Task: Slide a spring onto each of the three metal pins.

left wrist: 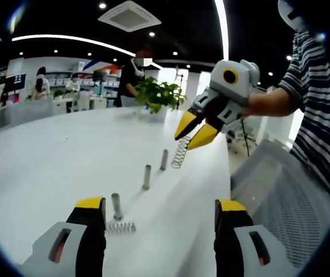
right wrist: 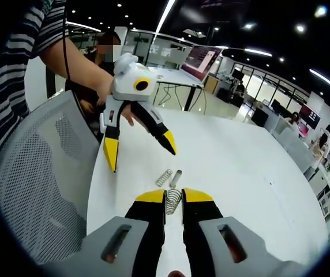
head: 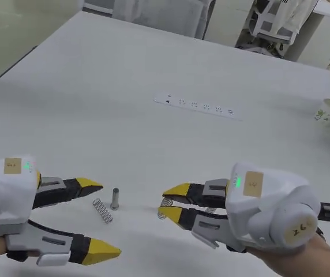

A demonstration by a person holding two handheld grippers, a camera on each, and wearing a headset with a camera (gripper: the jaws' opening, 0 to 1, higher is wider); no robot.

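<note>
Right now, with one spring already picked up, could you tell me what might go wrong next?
1. The right gripper holds the spring by one end at its tips, so it may slip or swing off line.
2. The far pin stands slim and upright; if loose, a nudge might topple it.
3. The open left gripper is close to the loose spring and near pin and could knock them.

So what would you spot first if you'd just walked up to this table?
Probably the right yellow-tipped claw, pinching a small coiled metal spring over the white table. Next, the left yellow-tipped claw, wide open near a second loose metal spring that lies beside a short upright metal pin.
</note>
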